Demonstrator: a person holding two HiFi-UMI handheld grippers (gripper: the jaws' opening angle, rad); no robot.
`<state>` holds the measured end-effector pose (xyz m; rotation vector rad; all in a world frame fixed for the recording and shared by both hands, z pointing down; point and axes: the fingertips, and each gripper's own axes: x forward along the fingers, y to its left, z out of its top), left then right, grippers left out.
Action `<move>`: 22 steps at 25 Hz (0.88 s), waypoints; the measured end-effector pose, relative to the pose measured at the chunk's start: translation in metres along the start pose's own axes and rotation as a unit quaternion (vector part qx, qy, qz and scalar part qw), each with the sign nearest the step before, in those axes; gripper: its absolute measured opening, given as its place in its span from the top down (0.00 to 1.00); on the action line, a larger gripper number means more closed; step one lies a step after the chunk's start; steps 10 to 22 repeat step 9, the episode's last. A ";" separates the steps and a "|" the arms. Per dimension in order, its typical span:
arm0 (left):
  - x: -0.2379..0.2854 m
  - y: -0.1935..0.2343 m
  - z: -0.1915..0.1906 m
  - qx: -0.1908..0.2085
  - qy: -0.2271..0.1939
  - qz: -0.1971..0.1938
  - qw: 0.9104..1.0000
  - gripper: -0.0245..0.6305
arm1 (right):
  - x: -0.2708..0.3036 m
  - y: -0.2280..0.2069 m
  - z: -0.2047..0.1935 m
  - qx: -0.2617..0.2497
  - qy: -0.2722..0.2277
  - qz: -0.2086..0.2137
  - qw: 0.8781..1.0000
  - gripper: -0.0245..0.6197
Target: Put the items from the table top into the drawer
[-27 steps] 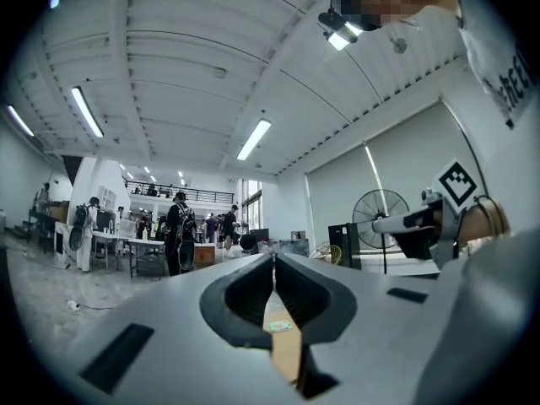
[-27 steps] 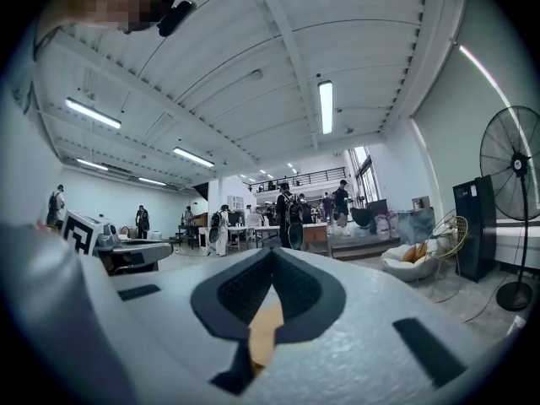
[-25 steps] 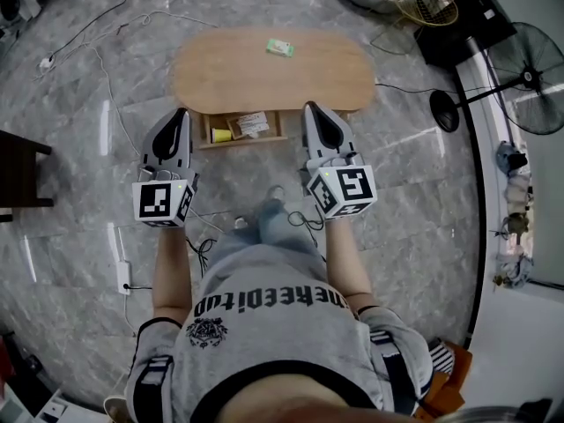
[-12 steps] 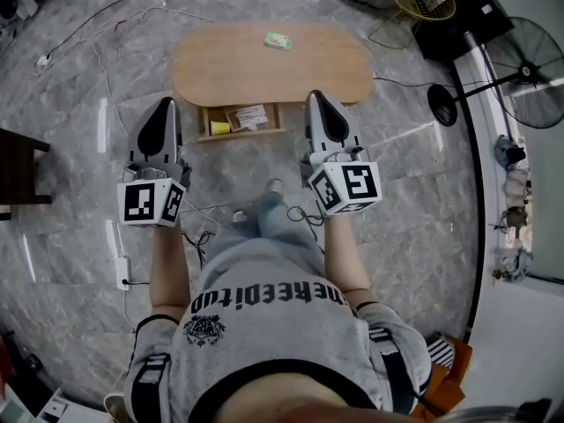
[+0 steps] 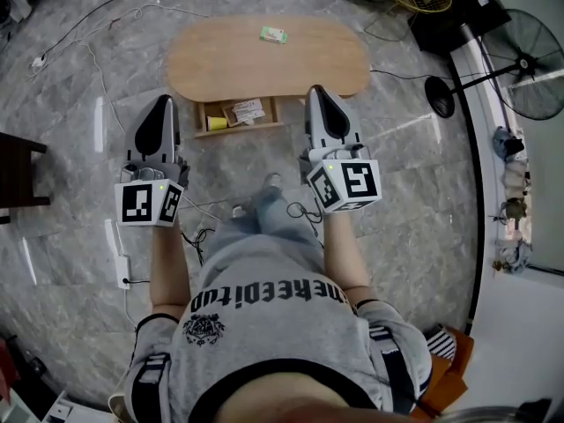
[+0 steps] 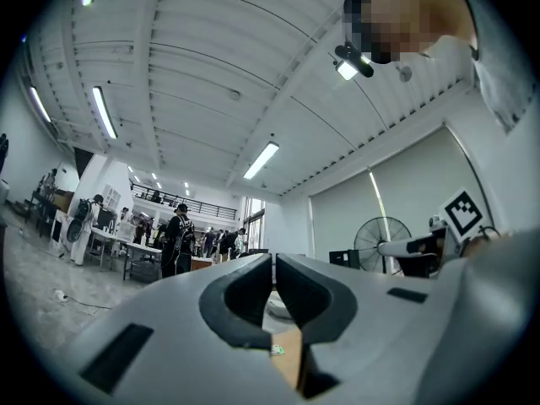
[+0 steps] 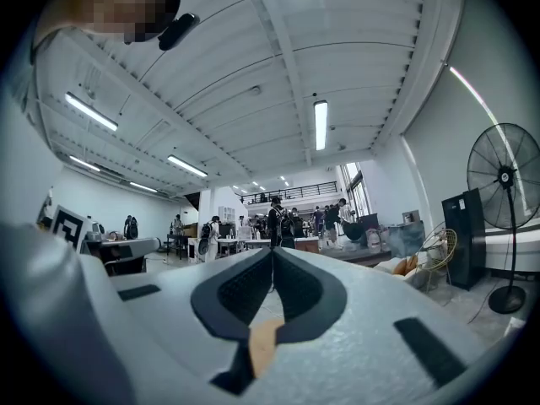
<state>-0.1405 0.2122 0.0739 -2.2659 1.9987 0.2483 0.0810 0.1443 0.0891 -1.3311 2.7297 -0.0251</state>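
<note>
From the head view I see an oval wooden tabletop in the upper centre of the frame, standing on a glossy grey marble floor. Thin cables trail across the floor at the upper left, and a dark piece of furniture pokes in at the left edge. A black standing fan is at the upper right. The gripper views show a big hall with a white ribbed ceiling, strip lights and people at desks far off.

The only item on the tabletop is a small flat green packet, pale green and white, lying near the far edge and well apart from both tongs. Under the near edge the wooden drawer stands open. Inside it a yellow item lies at the left and a pale packet beside it (I can't read its print at this size).

The left tongs sit lower left of the drawer and the right tongs sit to its right, at the tabletop's near edge. In their own views both pairs of jaws are closed together with nothing between them, the left showing only a hairline slit.
</note>
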 end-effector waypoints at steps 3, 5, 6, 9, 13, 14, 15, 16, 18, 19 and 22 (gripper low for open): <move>0.002 -0.003 0.001 -0.001 -0.003 -0.003 1.000 0.94 | -0.001 -0.002 0.001 0.000 -0.003 0.000 1.000 0.96; 0.002 -0.005 0.003 -0.002 -0.006 -0.004 1.000 0.94 | -0.002 -0.002 0.003 -0.001 -0.004 0.001 1.000 0.96; 0.001 -0.005 0.005 -0.001 -0.007 -0.004 1.000 0.94 | -0.002 -0.002 0.005 -0.001 -0.004 0.001 1.000 0.96; 0.000 -0.004 0.008 0.001 -0.010 0.001 1.000 0.94 | -0.003 -0.002 0.008 -0.001 -0.006 0.001 1.000 0.96; 0.000 -0.004 0.008 0.001 -0.010 0.001 1.000 0.94 | -0.003 -0.002 0.008 -0.001 -0.006 0.001 1.000 0.96; 0.000 -0.004 0.008 0.001 -0.010 0.001 1.000 0.94 | -0.003 -0.002 0.008 -0.001 -0.006 0.001 1.000 0.96; 0.000 -0.004 0.008 0.001 -0.010 0.001 1.000 0.94 | -0.003 -0.002 0.008 -0.001 -0.006 0.001 1.000 0.96; 0.000 -0.004 0.008 0.001 -0.010 0.001 1.000 0.94 | -0.003 -0.002 0.008 -0.001 -0.006 0.001 1.000 0.96; 0.000 -0.004 0.008 0.001 -0.010 0.001 1.000 0.94 | -0.003 -0.002 0.008 -0.001 -0.006 0.001 1.000 0.96; 0.000 -0.004 0.008 0.001 -0.010 0.001 1.000 0.94 | -0.003 -0.002 0.008 -0.001 -0.006 0.001 1.000 0.96; 0.000 -0.004 0.008 0.001 -0.010 0.001 1.000 0.94 | -0.003 -0.002 0.008 -0.001 -0.006 0.001 1.000 0.96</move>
